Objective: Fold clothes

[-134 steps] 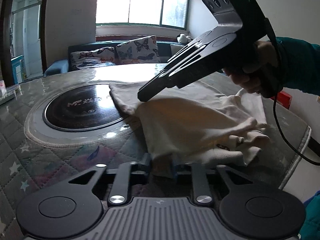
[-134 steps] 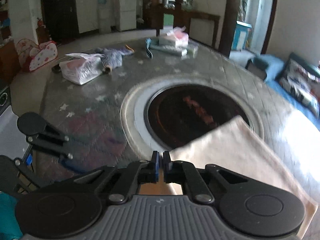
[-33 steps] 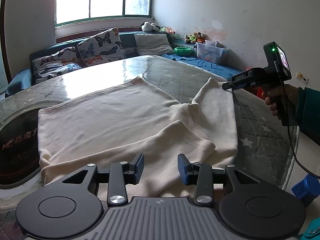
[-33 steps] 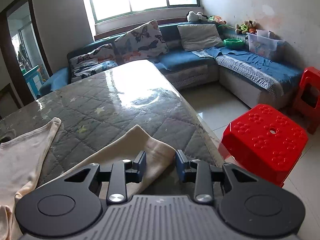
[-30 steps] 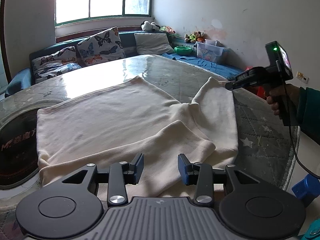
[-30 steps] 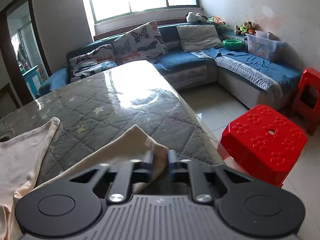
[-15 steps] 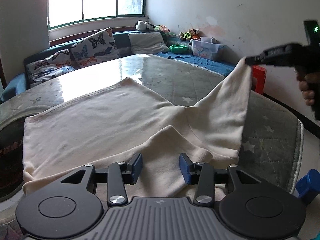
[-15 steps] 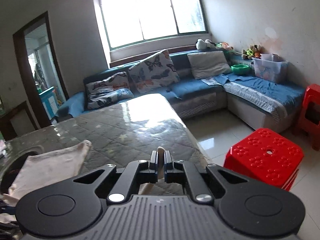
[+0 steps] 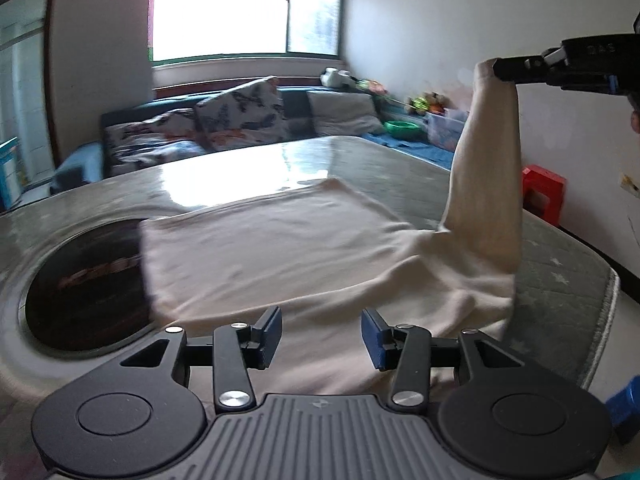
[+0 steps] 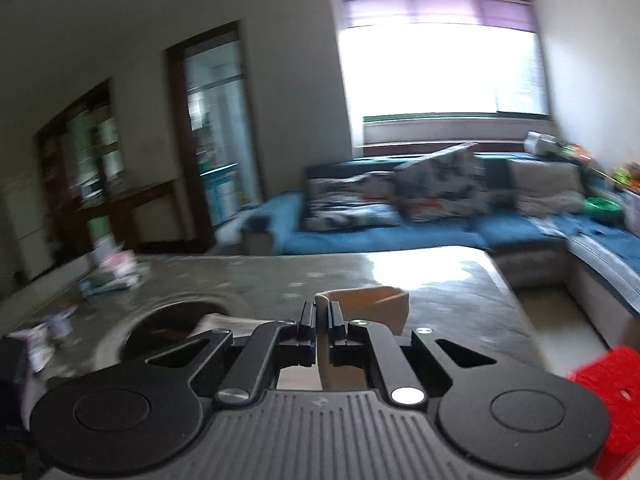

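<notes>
A cream garment (image 9: 280, 256) lies spread on a quilted counter (image 9: 560, 280), its left edge overlapping a dark round inset (image 9: 80, 284) in the counter's surface. The right hand-held gripper (image 9: 500, 69), seen at the upper right of the left wrist view, is clamped on the cuff of a sleeve (image 9: 484, 168); a second ago that sleeve lay flat near the right edge of the counter, and now it hangs tall and taut from the closed jaws, lifted well clear of the surface. In the right wrist view the same cuff (image 10: 362, 306) shows as a cream loop pinched between the narrow jaws, with the counter below and a blue sofa (image 10: 400, 224) far behind. The left hand-held gripper (image 9: 320, 338) hovers at the near edge of the garment, its jaws partly open with cloth showing below but nothing gripped; they have just been widening a little. The lift suggests the first fold is starting: the raised sleeve looks ready to be carried left and laid across the body. A red stool (image 9: 542, 192) stands on the floor to the right. Both views are motion-blurred
</notes>
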A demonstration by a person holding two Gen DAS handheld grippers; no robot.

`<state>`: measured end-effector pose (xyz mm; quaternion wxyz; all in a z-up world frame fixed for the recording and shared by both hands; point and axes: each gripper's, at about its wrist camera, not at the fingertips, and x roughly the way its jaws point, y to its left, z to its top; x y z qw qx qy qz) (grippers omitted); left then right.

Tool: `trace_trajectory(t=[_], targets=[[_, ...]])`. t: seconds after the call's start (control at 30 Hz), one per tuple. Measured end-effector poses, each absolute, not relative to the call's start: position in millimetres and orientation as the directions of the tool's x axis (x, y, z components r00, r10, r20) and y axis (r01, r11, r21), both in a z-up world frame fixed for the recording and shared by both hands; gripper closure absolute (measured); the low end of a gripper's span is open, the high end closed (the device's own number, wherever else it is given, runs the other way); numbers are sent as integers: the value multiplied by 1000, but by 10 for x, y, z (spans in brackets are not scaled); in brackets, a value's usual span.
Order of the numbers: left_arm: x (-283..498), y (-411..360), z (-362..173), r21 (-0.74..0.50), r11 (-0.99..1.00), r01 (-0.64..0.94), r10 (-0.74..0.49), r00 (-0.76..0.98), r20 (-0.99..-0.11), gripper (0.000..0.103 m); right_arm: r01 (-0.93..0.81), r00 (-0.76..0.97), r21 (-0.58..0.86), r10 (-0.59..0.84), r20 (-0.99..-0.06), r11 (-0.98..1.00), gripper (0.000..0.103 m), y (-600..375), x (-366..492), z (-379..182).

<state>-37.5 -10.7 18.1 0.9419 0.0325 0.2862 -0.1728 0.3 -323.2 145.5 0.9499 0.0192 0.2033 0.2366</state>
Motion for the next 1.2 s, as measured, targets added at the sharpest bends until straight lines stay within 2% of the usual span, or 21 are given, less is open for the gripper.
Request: trace_trajectory(t=[0.27, 0.6, 0.7, 0.73, 0.77, 0.93, 1.1, 1.2], targets=[[-649, 369, 148, -72, 967, 244, -244, 812, -531, 55, -637, 648, 99, 601, -469, 765, 98, -2126, -1, 1333], [-753, 633, 143, -94, 979, 182, -204, 829, -520, 53, -755, 442, 115, 630, -639, 646, 97, -1209, -77, 676], [-756, 637, 172, -95, 979, 178, -201, 835, -512, 53, -765, 426, 127, 644, -636, 631, 88, -1238, -98, 684], [-746, 625, 187, -95, 979, 178, -201, 837, -509, 54, -765, 432, 125, 647, -628, 632, 80, -1276, -113, 721], [-735, 611, 202, -95, 979, 178, -202, 839, -505, 54, -761, 448, 116, 646, -618, 639, 77, -1336, -120, 775], [-688, 438, 272, -86, 965, 246, -256, 834, -489, 55, -708, 531, 64, 590, -609, 703, 74, -1771, -82, 935], [-594, 232, 272, -64, 947, 315, -304, 811, -500, 57, -633, 575, 10, 478, -664, 774, 72, -2315, -109, 866], [-575, 201, 276, -63, 951, 304, -294, 815, -499, 58, -608, 571, -9, 430, -700, 794, 69, -2574, -197, 745]])
